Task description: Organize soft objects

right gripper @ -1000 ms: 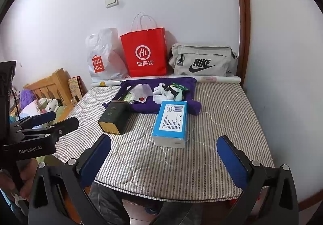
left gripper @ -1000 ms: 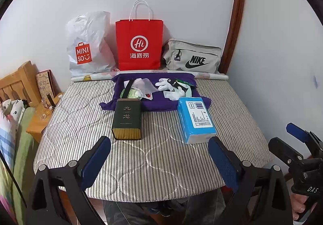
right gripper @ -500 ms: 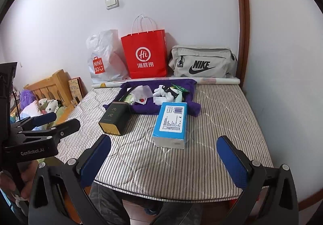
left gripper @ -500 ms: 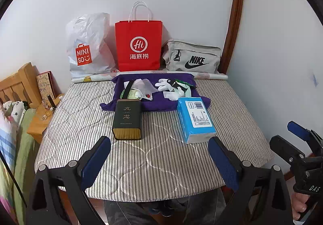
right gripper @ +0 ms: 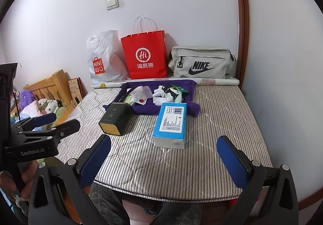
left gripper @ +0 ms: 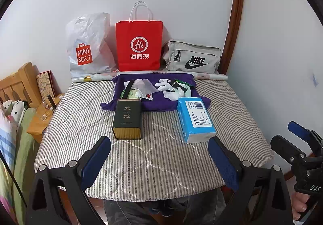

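A purple cloth (left gripper: 157,103) (right gripper: 145,107) lies at the back of the striped mattress (left gripper: 153,154) (right gripper: 181,156). On it lie a white glove (left gripper: 167,84) (right gripper: 160,90), clear plastic wrappers (left gripper: 144,86) and a green packet (left gripper: 182,84). A blue tissue pack (left gripper: 194,119) (right gripper: 171,124) and a dark tea tin (left gripper: 127,119) (right gripper: 115,119) rest in front of the cloth. My left gripper (left gripper: 159,161) is open and empty over the near mattress edge. My right gripper (right gripper: 163,161) is open and empty, likewise held short of the objects.
A white Miniso bag (left gripper: 88,47), a red paper bag (left gripper: 139,43) and a grey Nike bag (left gripper: 191,59) stand against the back wall behind a rolled poster (left gripper: 210,76). A wooden bed frame (left gripper: 18,85) and plush toys (right gripper: 46,105) are left. A wall is close on the right.
Both views have drifted very slightly; the objects on the mattress have not moved. Both grippers stay open.
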The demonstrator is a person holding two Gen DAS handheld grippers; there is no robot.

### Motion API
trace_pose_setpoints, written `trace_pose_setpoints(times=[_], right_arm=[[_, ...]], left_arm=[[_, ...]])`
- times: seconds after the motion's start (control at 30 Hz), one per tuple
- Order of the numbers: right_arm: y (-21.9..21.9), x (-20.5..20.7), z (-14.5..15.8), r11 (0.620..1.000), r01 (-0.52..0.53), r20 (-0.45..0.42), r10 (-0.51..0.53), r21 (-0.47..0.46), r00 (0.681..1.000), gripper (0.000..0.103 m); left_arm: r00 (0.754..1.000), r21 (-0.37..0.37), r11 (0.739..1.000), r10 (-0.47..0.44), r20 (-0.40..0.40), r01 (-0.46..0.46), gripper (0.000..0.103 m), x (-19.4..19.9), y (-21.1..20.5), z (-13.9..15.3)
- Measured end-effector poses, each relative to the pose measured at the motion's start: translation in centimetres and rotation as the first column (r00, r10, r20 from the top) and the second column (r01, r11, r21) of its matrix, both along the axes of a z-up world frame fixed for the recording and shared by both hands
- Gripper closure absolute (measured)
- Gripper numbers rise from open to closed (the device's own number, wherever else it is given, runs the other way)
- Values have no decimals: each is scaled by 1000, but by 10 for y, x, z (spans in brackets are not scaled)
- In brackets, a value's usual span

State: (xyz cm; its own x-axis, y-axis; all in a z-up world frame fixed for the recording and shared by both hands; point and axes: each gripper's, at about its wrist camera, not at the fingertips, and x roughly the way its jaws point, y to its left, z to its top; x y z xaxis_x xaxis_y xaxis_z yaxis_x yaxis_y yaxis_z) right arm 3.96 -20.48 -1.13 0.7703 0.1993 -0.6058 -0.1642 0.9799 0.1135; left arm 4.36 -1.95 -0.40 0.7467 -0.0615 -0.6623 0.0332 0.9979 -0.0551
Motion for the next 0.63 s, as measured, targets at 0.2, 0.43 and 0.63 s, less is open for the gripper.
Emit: trace_pose_setpoints(times=[0.2, 0.43, 0.63], right_arm=[[0, 0, 0, 1000, 0, 1, 0, -1, 1000, 0], [1, -2, 2, 1000, -2, 2, 2, -4, 1000, 0], [1, -1, 4, 1000, -4, 2, 4, -5, 1000, 0]], left_arm=[[1000, 0, 1000, 0, 0, 0, 5, -1, 0, 0], [1000, -2, 1000, 2, 0, -2, 5, -1, 1, 0], [1000, 13, 1000, 12, 0, -12, 5, -2, 0, 1]])
